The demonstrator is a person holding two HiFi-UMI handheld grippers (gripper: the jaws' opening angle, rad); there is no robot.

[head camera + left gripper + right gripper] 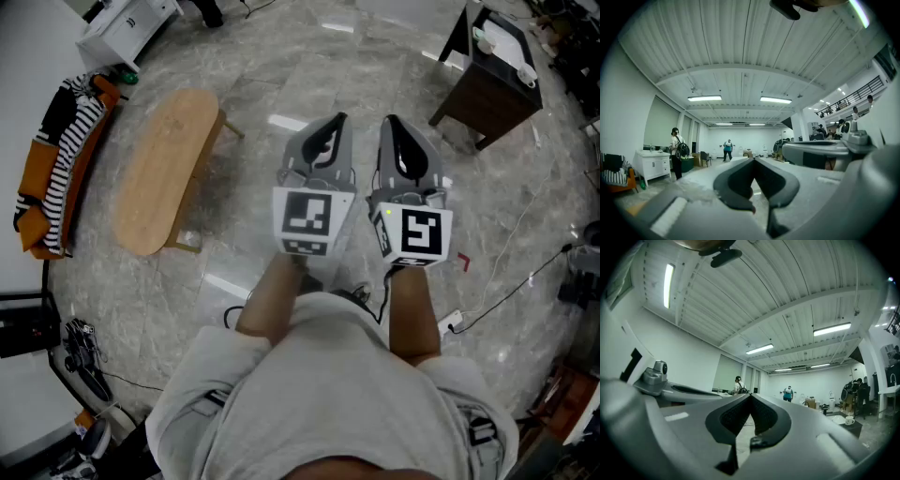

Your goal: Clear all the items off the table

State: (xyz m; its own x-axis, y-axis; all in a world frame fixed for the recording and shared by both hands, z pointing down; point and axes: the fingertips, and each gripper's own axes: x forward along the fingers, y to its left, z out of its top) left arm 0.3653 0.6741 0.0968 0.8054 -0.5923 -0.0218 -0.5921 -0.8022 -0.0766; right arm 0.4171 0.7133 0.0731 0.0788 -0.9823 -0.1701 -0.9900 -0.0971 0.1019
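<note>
A person stands on a pale marble floor, holding a gripper in each hand at waist height. The left gripper (333, 122) and the right gripper (392, 124) sit side by side, nearly touching. Both point forward across the room, not down at any furniture. Each gripper's own view shows its jaws pressed together at the tips with nothing between them, and only ceiling lights and far walls beyond.

The table that seems to need clearing is a dark desk (487, 89). It stands well apart from the grippers, ahead of the person and off to their right. White items (502, 42) lie on its top, too small to name from above. The right gripper view catches the desk's corner low at its right edge, with a white mug (850, 419) standing on it.

The right gripper is the nearer of the two to the desk, and the left gripper is on its far side. The desk's long side runs away from the person, so my guess is that a turn to the right and a few steps come before any reach.

Both forearms are bare and stretched straight out from the body, parallel, with elbows close in.

Far from the desk, beyond the left gripper, stands a long oval wooden table (169, 169) with nothing visible on its top.
</note>
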